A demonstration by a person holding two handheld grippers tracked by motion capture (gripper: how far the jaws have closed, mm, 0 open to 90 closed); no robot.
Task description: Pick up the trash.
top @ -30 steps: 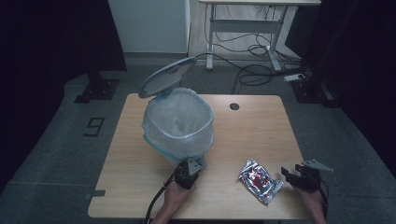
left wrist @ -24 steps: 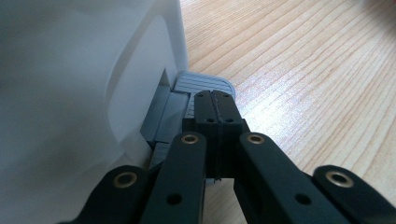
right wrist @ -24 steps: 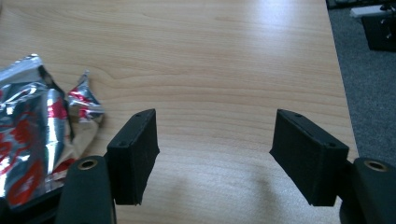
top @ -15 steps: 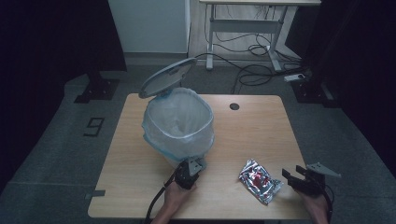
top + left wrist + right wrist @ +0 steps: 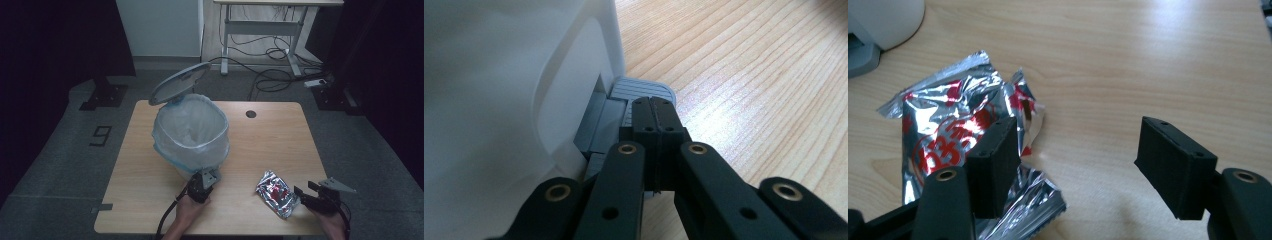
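Nearest the person, the right gripper [image 5: 306,191] sits at the table's near right edge, its jaws spread wide with nothing between them. In the right gripper view one jaw overlaps the silver and red foil packet [image 5: 968,135], but whether it touches the foil cannot be told; the other jaw stands over bare wood. The packet [image 5: 276,193] lies crumpled and flat on the wooden table [image 5: 280,140], just beside that gripper.

The left gripper [image 5: 202,184] is at the near centre, jaws fully closed on each other, gripping nothing. Its tips rest on the grey foot pedal [image 5: 644,92] at the base of the white bin [image 5: 524,80].

Further back, the bin [image 5: 191,132] stands lined with a pale plastic bag, its round lid [image 5: 179,83] tilted up and open at the far side.
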